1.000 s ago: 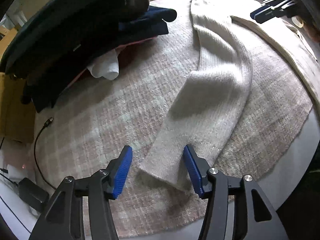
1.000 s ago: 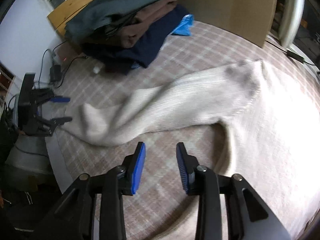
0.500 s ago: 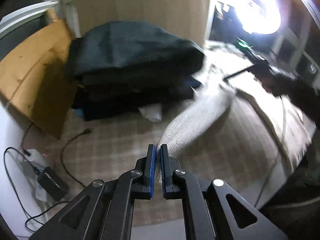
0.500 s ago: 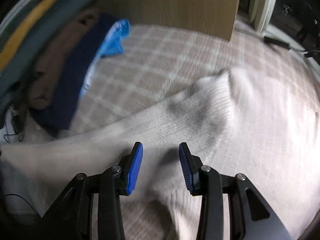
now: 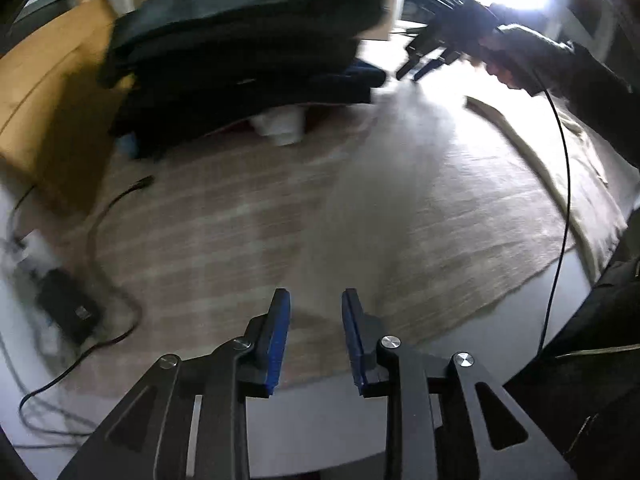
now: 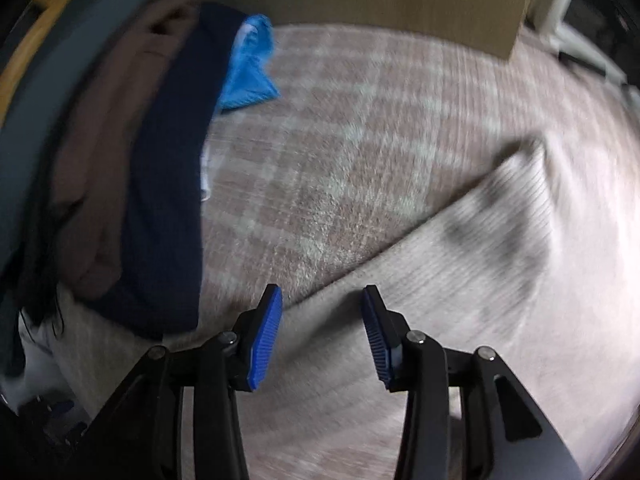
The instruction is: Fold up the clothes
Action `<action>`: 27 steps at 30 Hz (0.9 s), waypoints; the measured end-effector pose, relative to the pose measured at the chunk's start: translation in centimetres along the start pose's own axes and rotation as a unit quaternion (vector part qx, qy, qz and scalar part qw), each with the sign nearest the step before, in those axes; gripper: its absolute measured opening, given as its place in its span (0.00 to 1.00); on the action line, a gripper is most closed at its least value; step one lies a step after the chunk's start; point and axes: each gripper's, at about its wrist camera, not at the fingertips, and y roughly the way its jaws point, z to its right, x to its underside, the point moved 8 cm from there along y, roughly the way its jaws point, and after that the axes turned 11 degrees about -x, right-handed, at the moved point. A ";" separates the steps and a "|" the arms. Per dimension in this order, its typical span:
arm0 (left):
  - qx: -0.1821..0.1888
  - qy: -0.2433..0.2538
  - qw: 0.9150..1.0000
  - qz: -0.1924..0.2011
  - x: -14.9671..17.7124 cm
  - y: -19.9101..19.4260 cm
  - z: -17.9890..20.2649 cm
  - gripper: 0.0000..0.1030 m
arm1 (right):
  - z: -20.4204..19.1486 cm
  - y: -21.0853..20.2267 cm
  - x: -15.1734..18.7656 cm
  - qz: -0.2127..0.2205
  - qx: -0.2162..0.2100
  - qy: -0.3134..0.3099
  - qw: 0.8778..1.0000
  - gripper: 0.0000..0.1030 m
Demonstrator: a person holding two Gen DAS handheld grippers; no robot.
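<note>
Currently: sleeve fold in hand, both claws empty

Item, nine o'clock: dark stack of folded clothes (image 5: 240, 52) on the plaid blanket (image 5: 192, 240), untouched. Item, centre: my left gripper (image 5: 315, 334), jaws parted, pinching nothing. Cream sweater sleeve (image 5: 380, 200) runs from just ahead of it toward one o'clock, blurred. Item, right view: my right gripper (image 6: 322, 330), jaws spread wide over the sleeve, holding nothing. Judged step: regrasping to fold the sleeve inward. Next calls for closing on the sleeve edge.
</note>
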 end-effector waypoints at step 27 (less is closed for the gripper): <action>0.041 0.018 0.999 0.017 -1.9 3.2 3.3 0.04 | 2.6 -2.5 1.5 0.017 0.002 -0.013 1.000 0.06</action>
